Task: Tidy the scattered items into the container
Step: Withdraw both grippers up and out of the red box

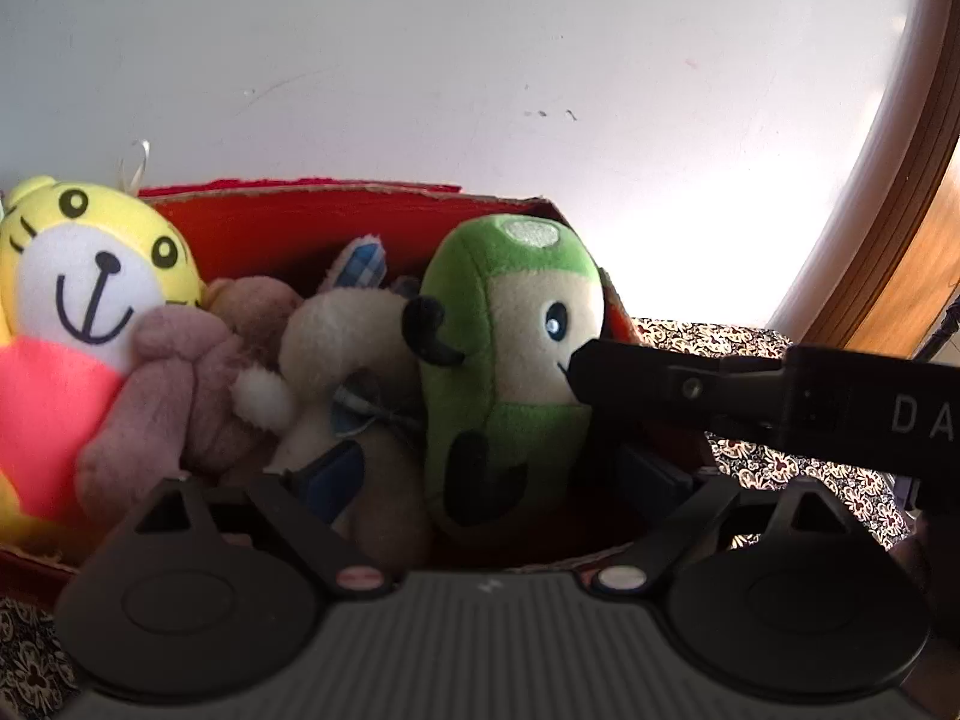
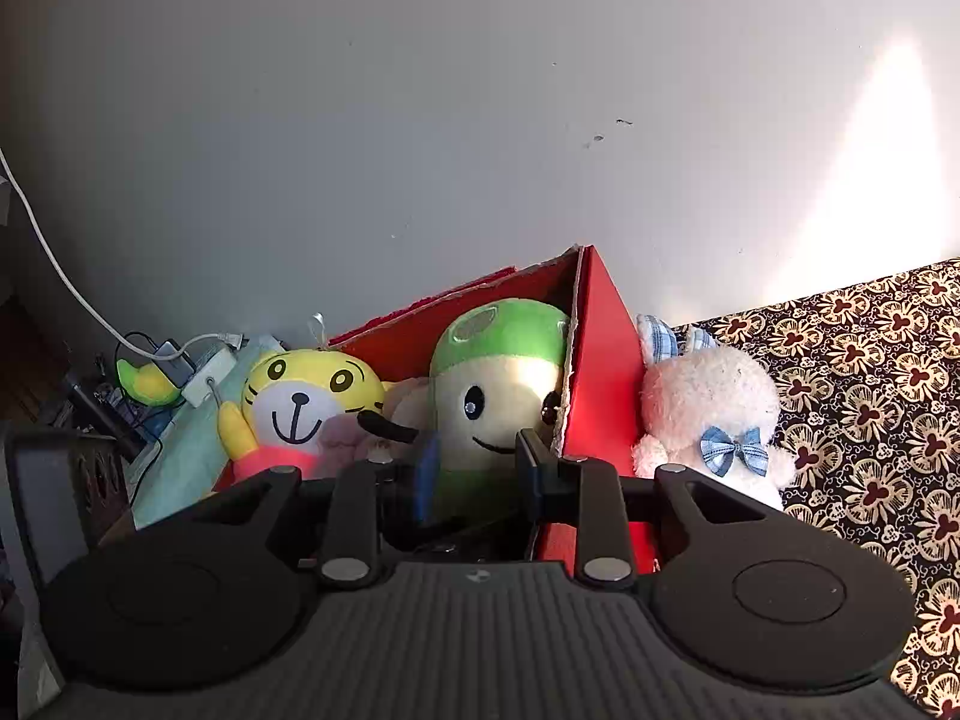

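Note:
A red cardboard box [image 1: 360, 210] holds a yellow tiger plush [image 1: 90, 276], a mauve plush [image 1: 174, 384], a cream plush with blue checked ears [image 1: 336, 330] and a green plush [image 1: 516, 360]. My left gripper [image 1: 495, 474] stands wide open in the box. The green plush stands between its blue pads [image 1: 336, 474], with a gap on each side. My right gripper [image 2: 480, 465] is shut on the green plush [image 2: 498, 372] low on its body, just inside the box's right wall [image 2: 600, 360]. A white bunny plush [image 2: 708, 414] with a blue bow sits outside against that wall.
The box stands on a brown flower-patterned cloth [image 2: 870, 390] against a white wall [image 2: 480, 120]. Left of the box lie a teal cloth [image 2: 192, 432], a white cable with a charger [image 2: 204, 372] and a small yellow-green toy [image 2: 147, 384]. A wooden frame [image 1: 924, 240] curves at the right.

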### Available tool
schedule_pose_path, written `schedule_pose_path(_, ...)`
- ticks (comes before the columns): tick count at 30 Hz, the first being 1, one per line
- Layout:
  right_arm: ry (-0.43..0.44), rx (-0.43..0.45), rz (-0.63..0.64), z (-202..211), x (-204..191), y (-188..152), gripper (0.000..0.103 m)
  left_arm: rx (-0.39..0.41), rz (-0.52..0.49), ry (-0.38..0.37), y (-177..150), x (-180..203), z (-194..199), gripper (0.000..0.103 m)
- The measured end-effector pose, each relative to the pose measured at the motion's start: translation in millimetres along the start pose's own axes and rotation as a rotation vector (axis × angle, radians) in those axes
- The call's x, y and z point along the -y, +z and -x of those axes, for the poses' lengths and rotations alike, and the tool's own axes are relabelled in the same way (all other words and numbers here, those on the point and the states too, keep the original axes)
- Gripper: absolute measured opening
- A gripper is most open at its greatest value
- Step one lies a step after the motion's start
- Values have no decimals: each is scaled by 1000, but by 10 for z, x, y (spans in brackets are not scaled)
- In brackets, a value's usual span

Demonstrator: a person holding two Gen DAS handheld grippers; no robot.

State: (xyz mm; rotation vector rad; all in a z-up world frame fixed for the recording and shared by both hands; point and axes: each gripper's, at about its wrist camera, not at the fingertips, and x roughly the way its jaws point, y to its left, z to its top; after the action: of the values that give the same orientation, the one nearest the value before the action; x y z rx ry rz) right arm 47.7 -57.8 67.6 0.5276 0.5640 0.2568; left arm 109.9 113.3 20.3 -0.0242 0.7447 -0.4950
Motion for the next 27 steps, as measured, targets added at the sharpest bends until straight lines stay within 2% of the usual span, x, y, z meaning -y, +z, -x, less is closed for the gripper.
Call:
schedule_pose_path(6, 0, 9, 26, 6, -24, -18, 30, -10, 6, 35, 27, 33, 162, 100)
schedule_pose_path(11, 0, 13, 31, 65, -43, -3, 31, -33, -3, 102, 77, 104, 242, 98)
schedule_pose_path(15, 2, 81, 40, 245, -42, 45, 32, -22, 13, 135, 115, 130, 273, 98)
schedule_pose_path(20, -113, 141, 96, 416, -86, 106, 37, -31, 48, 250, 187, 103, 439, 99)
schedule_pose_path(23, -154, 137, 91, 449, -46, 100, 37, -32, 76, 288, 220, 59, 459, 100)
schedule_pose_path(27, -177, 121, 78, 467, 17, 51, 37, -17, 58, 344, 187, 90, 583, 100)
